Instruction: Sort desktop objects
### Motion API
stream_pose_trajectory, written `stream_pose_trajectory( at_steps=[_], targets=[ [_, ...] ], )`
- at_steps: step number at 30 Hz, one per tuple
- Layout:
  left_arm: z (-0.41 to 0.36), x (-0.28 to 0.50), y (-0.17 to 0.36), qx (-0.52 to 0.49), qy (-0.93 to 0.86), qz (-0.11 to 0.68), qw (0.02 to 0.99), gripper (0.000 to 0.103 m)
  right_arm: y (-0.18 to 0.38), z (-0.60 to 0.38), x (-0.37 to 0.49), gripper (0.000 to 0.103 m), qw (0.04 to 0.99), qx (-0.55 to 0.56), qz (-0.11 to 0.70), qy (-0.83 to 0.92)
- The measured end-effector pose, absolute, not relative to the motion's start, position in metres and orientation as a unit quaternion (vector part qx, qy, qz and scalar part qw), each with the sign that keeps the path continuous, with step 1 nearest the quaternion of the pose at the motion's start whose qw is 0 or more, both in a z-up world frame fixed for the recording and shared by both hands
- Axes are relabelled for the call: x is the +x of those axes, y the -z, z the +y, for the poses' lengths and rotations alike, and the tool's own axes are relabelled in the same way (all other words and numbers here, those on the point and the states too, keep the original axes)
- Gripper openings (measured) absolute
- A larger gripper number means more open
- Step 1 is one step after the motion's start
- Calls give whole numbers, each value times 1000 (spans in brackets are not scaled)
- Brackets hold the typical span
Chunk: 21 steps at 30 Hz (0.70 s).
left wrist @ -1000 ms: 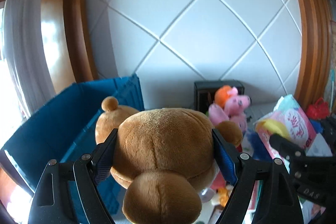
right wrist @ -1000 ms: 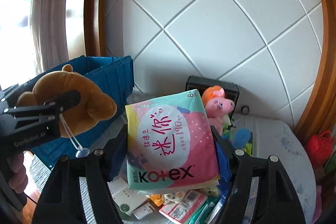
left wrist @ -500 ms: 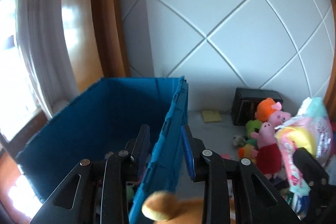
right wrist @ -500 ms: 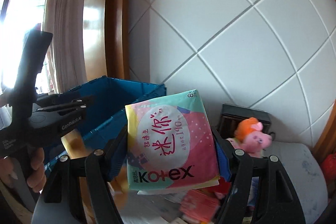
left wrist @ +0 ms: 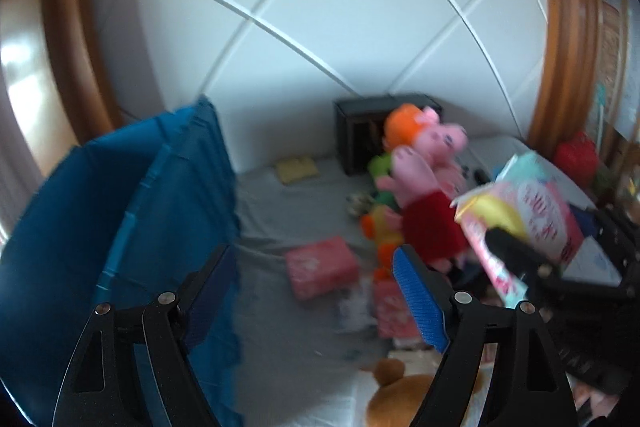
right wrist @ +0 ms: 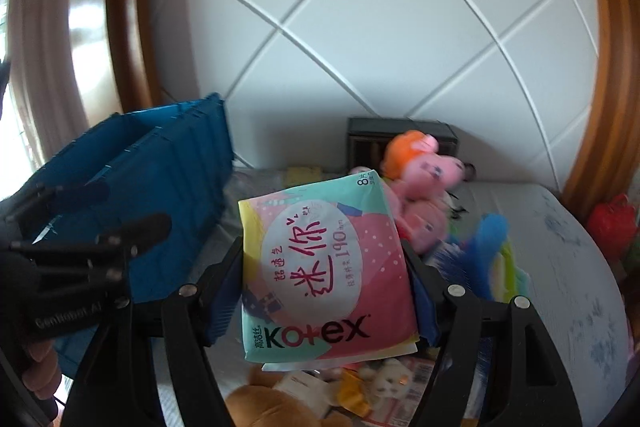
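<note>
While the left gripper [left wrist: 316, 285], jaws just reopened and holding nothing, is hovering beside the bin [left wrist: 120, 227] over the bear [left wrist: 400, 399], the right gripper [right wrist: 320, 291] is pinching the pack [right wrist: 324, 267]; binning it seems next.

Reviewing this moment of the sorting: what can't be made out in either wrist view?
- Inside of the blue crate: both views show only its outer walls.
- Brown teddy bear: cut off by the bottom edge in both views.
- Small boxes on the table: hidden behind the Kotex pack in the right claw.
- Pink box: label blurred, left view.
</note>
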<state>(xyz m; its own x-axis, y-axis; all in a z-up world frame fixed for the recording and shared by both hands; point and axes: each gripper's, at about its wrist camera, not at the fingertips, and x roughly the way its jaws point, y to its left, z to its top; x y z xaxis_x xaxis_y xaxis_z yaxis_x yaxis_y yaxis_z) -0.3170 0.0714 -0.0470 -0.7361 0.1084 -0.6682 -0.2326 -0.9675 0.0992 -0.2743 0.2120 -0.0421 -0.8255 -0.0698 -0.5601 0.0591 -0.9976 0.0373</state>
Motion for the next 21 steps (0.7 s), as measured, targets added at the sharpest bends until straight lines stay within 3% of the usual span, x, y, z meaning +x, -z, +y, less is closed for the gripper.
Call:
stream_pose_trajectory(
  at_steps=[9, 21],
  targets=[
    [94, -308, 134, -443, -887, 89, 98, 82, 107, 285, -260, 71, -12, 362, -32, 932],
    [98, -250, 152, -449, -889, 64, 66, 86, 133, 305, -238, 71, 38, 387, -19, 921]
  ],
)
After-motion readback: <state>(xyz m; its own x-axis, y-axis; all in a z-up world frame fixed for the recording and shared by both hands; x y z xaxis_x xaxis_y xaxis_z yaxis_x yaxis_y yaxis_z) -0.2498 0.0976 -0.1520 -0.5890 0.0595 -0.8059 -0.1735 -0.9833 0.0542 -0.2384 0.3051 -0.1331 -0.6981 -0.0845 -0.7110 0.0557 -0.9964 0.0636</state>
